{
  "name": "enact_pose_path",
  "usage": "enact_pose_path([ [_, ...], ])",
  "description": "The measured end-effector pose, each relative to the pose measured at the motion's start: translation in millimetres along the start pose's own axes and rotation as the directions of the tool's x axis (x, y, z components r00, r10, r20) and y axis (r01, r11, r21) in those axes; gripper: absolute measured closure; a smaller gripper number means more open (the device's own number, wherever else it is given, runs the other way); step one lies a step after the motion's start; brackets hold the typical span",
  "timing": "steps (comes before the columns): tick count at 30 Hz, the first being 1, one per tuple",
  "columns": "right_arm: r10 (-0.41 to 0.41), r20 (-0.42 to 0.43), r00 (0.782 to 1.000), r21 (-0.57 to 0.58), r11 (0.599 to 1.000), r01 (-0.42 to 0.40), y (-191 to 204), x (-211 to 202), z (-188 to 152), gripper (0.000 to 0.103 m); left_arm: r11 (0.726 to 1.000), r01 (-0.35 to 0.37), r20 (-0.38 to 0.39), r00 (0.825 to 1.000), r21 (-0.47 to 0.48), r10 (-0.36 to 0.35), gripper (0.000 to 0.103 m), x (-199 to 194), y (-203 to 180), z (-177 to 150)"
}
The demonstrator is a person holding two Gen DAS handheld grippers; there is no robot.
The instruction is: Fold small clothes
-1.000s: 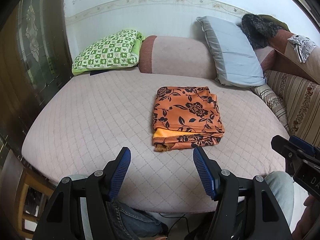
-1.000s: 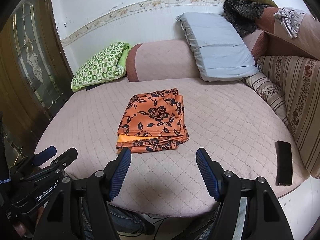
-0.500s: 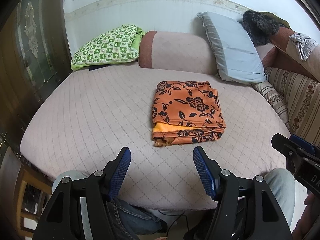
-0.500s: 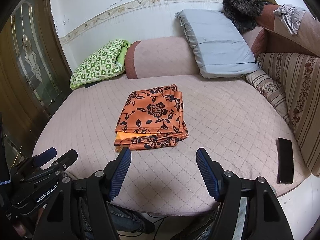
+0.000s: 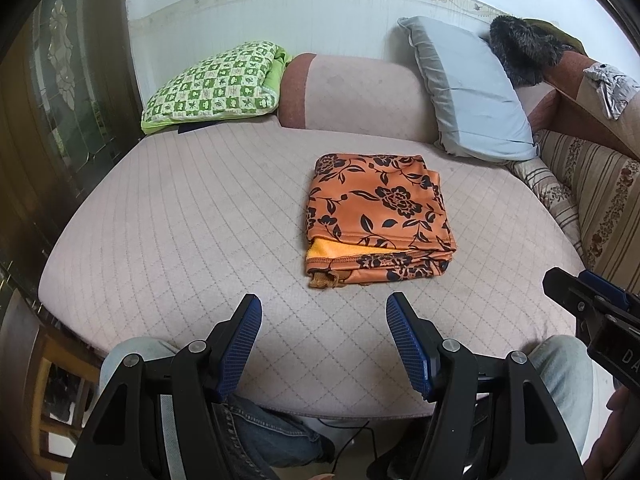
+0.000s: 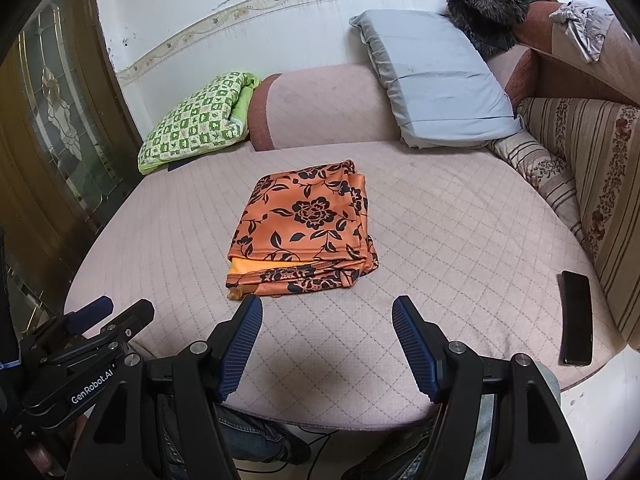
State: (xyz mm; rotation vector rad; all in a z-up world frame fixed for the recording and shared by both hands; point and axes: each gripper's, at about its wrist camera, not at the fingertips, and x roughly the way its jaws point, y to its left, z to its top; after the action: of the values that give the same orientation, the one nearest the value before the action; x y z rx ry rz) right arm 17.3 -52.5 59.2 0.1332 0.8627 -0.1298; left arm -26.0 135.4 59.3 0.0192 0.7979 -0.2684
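Observation:
An orange garment with black flowers lies folded into a neat rectangle in the middle of the pink quilted cushion. A yellow inner layer shows at its near left corner. My left gripper hovers open over the cushion's near edge, short of the garment, with nothing between its blue pads. My right gripper is open too, just short of the garment's near edge and to its right. Each gripper also shows at the side of the other's view: the right gripper and the left gripper.
A green checked pillow and a grey pillow lean on the back bolster. A black phone lies at the cushion's right edge by the striped sofa side. The person's jeans-clad legs sit below the near edge.
Both views have tilted slightly, so the garment sits a little higher in frame. The garment has not moved and both grippers stay equally open.

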Motion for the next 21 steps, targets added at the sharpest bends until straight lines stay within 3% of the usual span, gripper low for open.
enact_pose_path([
  [21, -0.007, -0.005, 1.000, 0.005, 1.000, 0.007, -0.3, 6.1, 1.8, 0.034, 1.000, -0.002, -0.012, 1.000, 0.006, 0.002, 0.038, 9.2, -2.6, 1.5],
])
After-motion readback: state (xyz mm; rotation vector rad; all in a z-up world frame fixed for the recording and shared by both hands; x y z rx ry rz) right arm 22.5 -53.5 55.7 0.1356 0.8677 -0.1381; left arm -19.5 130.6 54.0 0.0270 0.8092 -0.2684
